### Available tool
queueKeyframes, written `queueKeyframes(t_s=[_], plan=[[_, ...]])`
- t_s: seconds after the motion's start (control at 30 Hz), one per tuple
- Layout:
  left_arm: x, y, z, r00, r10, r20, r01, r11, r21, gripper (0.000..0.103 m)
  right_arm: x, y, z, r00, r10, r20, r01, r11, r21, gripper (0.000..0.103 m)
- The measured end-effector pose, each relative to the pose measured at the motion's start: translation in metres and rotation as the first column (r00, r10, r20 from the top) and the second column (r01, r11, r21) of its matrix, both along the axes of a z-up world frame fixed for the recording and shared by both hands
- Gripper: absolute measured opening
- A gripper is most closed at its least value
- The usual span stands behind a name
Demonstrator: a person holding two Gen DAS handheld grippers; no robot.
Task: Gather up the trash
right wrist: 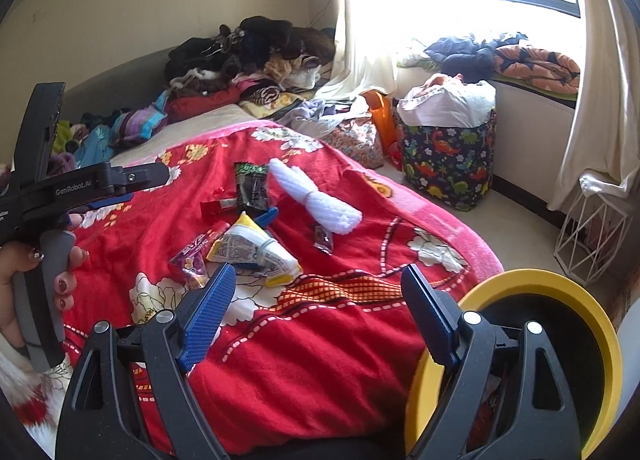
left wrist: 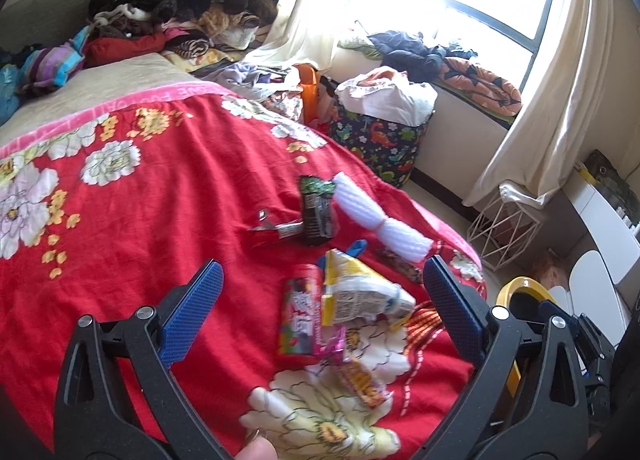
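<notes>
Both the left hand-held gripper and right hand-held gripper gape empty above the red floral bedspread, crumpled yellow-white wrapper at frame centre.

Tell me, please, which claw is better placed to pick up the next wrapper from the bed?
Probably the left claw: it is open and the yellow-and-white wrapper lies right between its fingers. The right claw, also open, frames bare blanket, beside the yellow bin.

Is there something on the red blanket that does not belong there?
Yes. Snack wrappers and a white foam net lie scattered on the red blanket, near its edge beside the yellow bin. This is trash on a bed, not yet collected.
</notes>
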State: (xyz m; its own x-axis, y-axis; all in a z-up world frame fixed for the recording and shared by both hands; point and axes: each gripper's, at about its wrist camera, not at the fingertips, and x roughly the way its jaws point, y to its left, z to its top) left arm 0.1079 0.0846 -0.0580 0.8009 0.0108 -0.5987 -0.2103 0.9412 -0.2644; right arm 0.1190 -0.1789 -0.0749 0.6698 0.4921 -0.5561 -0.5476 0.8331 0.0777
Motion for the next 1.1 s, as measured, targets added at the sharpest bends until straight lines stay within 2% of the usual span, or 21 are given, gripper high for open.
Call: queueKeyframes(t_s=[0.1,0.33,0.43,0.5,0.7,0.97,1.1], plan=[[-0.005,0.010,-0.010,0.999,0.012,-0.040,-0.012,1.000,0.006,0.089,0.007,0.011,-0.004,1.000,0.015,-0.017,-0.015,1.000,-0.011,0.081],[-0.011,0.026,-0.035,0.990,0.000,-0.142,-0.005,0.999,-0.034,0.054,0.025,0.032,-0.017,0.997,0.050,-0.061,-0.053,0.998,-0.043,0.073],[-0.009,0.027,-0.044,0.984,-0.018,-0.177,0.007,0.998,-0.062,0.039,0.030,0.040,-0.024,0.994,0.065,-0.085,-0.070,0.996,-0.056,0.067],[-0.007,0.026,-0.049,0.980,-0.038,-0.195,0.021,0.996,-0.087,0.034,0.035,0.046,-0.029,0.992,0.076,-0.096,-0.083,0.994,-0.069,0.061],[0.002,0.016,-0.058,0.974,-0.089,-0.208,0.061,0.989,-0.136,0.032,0.046,0.063,-0.039,0.986,0.115,-0.118,-0.128,0.986,-0.110,0.054],[0.018,0.010,-0.071,0.961,-0.102,-0.256,0.068,0.988,-0.140,0.032,0.066,0.088,-0.055,0.977,0.145,-0.153,-0.173,0.966,-0.193,0.052],[0.023,0.009,-0.075,0.959,-0.104,-0.263,0.067,0.987,-0.147,0.032,0.074,0.100,-0.065,0.971,0.152,-0.185,-0.193,0.955,-0.224,0.046]])
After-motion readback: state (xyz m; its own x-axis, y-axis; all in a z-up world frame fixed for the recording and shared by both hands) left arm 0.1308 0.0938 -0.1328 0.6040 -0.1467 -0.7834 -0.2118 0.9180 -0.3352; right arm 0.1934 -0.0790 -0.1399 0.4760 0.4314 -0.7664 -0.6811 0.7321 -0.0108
